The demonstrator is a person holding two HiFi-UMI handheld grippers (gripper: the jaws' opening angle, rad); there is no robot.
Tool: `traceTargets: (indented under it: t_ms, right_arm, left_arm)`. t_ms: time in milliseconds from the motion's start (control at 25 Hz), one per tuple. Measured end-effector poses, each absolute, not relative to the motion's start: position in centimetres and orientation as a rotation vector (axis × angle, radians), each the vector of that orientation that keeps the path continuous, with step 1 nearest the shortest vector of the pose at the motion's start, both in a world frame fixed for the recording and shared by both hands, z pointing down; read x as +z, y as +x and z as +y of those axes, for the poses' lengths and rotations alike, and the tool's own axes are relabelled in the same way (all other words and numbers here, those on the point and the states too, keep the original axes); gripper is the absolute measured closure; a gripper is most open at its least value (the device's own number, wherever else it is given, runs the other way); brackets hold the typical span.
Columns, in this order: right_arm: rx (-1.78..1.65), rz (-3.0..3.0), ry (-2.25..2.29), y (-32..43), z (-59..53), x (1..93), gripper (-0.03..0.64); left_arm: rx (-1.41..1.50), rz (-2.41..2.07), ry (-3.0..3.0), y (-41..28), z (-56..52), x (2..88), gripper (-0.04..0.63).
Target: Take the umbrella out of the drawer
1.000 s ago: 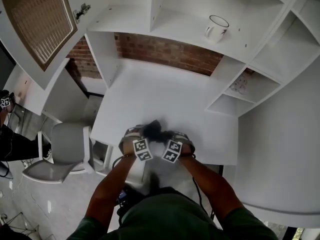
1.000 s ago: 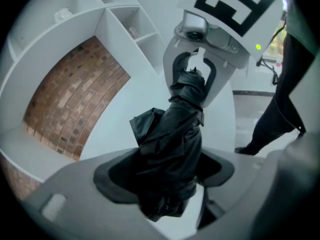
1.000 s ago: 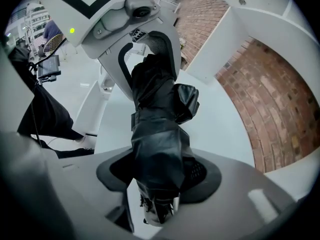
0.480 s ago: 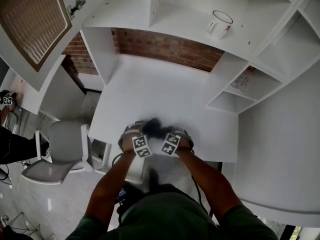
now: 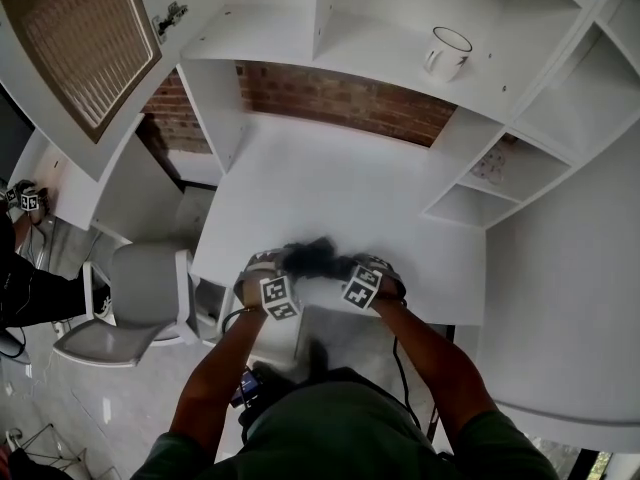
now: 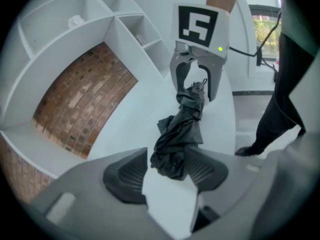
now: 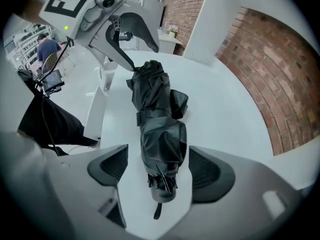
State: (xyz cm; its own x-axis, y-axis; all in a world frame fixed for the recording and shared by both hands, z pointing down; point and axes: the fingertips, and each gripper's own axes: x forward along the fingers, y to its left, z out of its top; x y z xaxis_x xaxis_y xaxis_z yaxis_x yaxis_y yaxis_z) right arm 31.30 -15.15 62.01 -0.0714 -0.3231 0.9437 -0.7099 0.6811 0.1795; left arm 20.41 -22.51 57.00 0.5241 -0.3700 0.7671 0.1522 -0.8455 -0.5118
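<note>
A folded black umbrella point(image 5: 312, 258) lies on the white desk point(image 5: 330, 188) near its front edge, between my two grippers. My left gripper point(image 5: 288, 264) is at the umbrella's loose fabric end point(image 6: 172, 154). Its jaws are closing, the fabric lies against one pad and a gap shows at the other. My right gripper point(image 5: 342, 266) straddles the handle end point(image 7: 161, 184). Its jaws are opening and stand wide, with both pads clear of the umbrella point(image 7: 157, 119). Each gripper faces the other along the umbrella: the right gripper point(image 6: 197, 84) shows in the left gripper view, and the left gripper point(image 7: 131, 39) in the right gripper view.
A brick wall point(image 5: 340, 98) backs the desk under white shelves. A white mug point(image 5: 446, 52) stands on the upper shelf. Cubby shelves point(image 5: 470, 203) close off the desk's right side. A grey chair point(image 5: 140, 293) stands at the left, on the floor.
The two marker cubes stand slightly farther apart than a second ago. The umbrella stays on the desk's front edge between the grippers.
</note>
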Motion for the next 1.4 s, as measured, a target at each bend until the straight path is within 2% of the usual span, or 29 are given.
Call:
traceTargets:
  t_ms: [200,320,400,440,560,600,800,1040,1400]
  right_arm:
    - [0.423,-1.78,0.978,30.6,-14.6,58.1,0.226]
    - [0.4,-1.866,1.146,30.4,-14.4,53.7,0.245]
    - [0.344,-1.942,1.313,30.4,-14.9,49.2,0.314]
    - [0.309,-1.988,1.402,30.3,-15.3,46.5,0.37]
    - [0.19,-2.152,1.638,29.3,-15.7,37.5,0.593]
    - [0.157,-2.215,1.694,28.8,-15.6,34.6,0.612]
    - [0.056,-2.488,1.779,25.0,-14.2,23.7,0.612]
    - [-0.071,-2.612,1.706,20.8,-12.4,17.7,0.612]
    - [-0.067,-2.627,1.663,18.4,-10.7,16.9,0.612]
  left_arm:
    - [-1.219,0.275,-2.278,17.8,-23.0,53.1,0.415]
    - [-1.123,0.353,-2.32,16.6,-22.8,49.5,0.482]
    - [-1.043,0.417,-2.355,15.6,-22.8,46.5,0.544]
    - [-0.997,0.453,-2.378,15.1,-22.8,44.9,0.579]
    - [-0.838,0.569,-2.487,13.3,-22.5,39.5,0.592]
    - [-0.775,0.611,-2.534,12.6,-22.3,37.6,0.592]
    - [-0.426,0.783,-2.748,8.3,-20.7,28.0,0.592]
    - [-0.137,0.866,-2.85,3.0,-18.0,20.9,0.592]
    - [-0.092,0.912,-2.847,-1.8,-15.1,18.4,0.592]
